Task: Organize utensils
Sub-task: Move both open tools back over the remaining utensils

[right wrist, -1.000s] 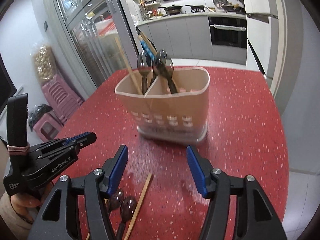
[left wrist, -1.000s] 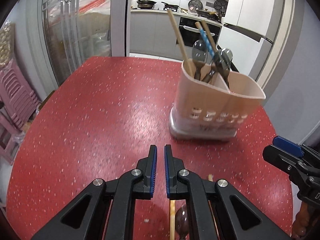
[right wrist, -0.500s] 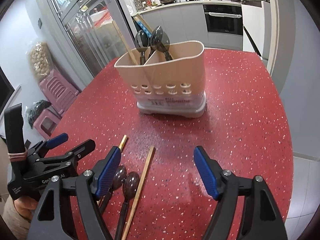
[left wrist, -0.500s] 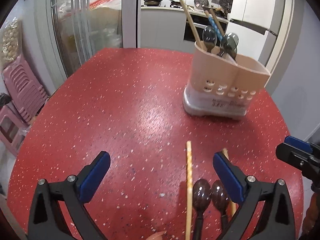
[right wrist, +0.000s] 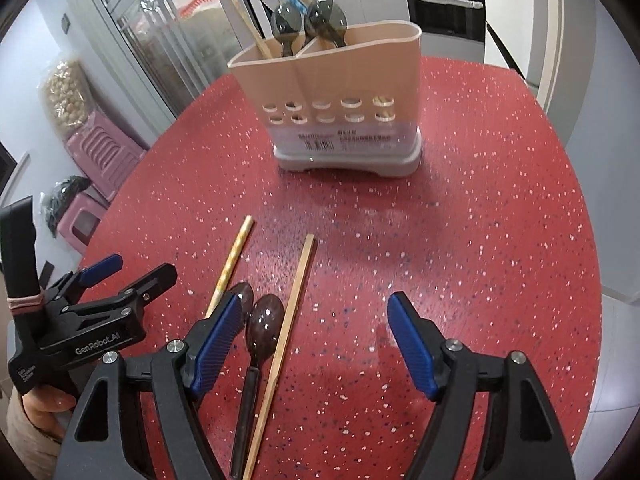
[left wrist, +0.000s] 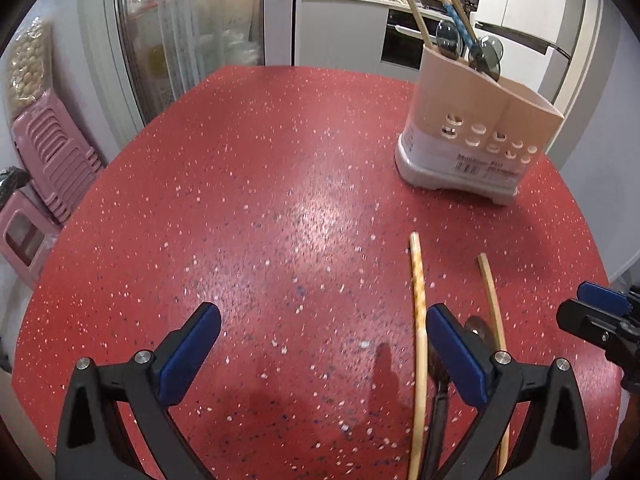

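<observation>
A beige utensil holder (left wrist: 480, 136) stands at the far right of the red speckled table (left wrist: 280, 200), with spoons and chopsticks in it. Near the front edge lie a patterned chopstick (right wrist: 234, 264), a plain wooden chopstick (right wrist: 296, 292) and two dark spoons (right wrist: 266, 320) side by side. My left gripper (left wrist: 322, 320) hangs wide open over bare table, and its right finger covers part of a spoon (left wrist: 478, 326). My right gripper (right wrist: 316, 308) is open too, with the plain chopstick and one spoon bowl just inside its left finger. Neither gripper holds anything.
Pink plastic stools (left wrist: 52, 156) are stacked on the floor to the left, beside a glass-door cabinet (left wrist: 188, 40). The table's rounded edge runs close on the right. A hand (right wrist: 44, 404) holds the left gripper's handle. A kitchen counter and oven stand behind.
The left gripper went from shut to wide open. Both grippers sank toward the table and tilted down, bringing the loose utensils into view. The right jaws widened a little.
</observation>
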`<action>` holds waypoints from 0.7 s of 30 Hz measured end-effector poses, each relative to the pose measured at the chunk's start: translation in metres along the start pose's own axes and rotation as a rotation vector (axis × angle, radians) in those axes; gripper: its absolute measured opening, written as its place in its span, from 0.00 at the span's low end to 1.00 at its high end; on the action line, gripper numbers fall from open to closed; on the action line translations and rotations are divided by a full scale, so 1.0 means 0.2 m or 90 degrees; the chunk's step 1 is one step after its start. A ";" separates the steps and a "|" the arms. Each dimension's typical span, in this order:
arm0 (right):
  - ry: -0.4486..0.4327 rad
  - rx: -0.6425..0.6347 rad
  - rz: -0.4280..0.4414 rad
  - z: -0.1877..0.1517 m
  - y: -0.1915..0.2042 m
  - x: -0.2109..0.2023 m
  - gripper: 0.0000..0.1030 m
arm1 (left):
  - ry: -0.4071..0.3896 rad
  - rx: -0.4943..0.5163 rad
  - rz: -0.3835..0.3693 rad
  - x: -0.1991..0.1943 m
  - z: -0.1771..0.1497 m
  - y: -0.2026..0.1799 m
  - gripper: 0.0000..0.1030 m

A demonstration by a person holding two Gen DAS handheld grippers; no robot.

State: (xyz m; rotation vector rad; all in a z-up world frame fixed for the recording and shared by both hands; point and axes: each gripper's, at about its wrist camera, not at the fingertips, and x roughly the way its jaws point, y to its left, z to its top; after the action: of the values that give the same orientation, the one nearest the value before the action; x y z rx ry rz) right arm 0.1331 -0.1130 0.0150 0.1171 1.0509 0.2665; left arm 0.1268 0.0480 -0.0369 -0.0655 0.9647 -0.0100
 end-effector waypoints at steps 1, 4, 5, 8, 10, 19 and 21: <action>0.006 0.002 -0.004 0.00 0.00 0.01 0.76 | 0.004 0.003 -0.002 0.00 -0.01 0.01 1.00; 0.027 0.011 -0.016 -0.01 0.00 0.04 0.76 | 0.025 0.012 -0.012 0.03 -0.04 0.03 1.00; 0.033 0.014 -0.019 -0.02 0.00 0.05 0.76 | 0.033 0.015 -0.016 0.04 -0.05 0.03 1.00; 0.056 0.022 -0.028 -0.03 -0.01 0.09 0.76 | 0.048 0.024 -0.026 0.07 -0.08 0.02 1.00; 0.069 0.023 -0.032 -0.04 -0.01 0.11 0.76 | 0.056 0.030 -0.032 0.09 -0.09 0.01 1.00; 0.114 -0.012 -0.059 -0.09 0.08 0.20 0.67 | 0.078 0.078 -0.041 0.11 -0.14 -0.06 1.00; 0.124 -0.021 -0.072 -0.10 0.10 0.22 0.60 | 0.078 0.080 -0.043 0.12 -0.14 -0.07 1.00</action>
State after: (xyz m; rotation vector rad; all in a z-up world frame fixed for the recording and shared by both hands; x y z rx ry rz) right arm 0.1328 -0.0822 -0.0274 0.0014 1.2413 0.1960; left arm 0.1179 0.0326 -0.0708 0.0190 1.0817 -0.1379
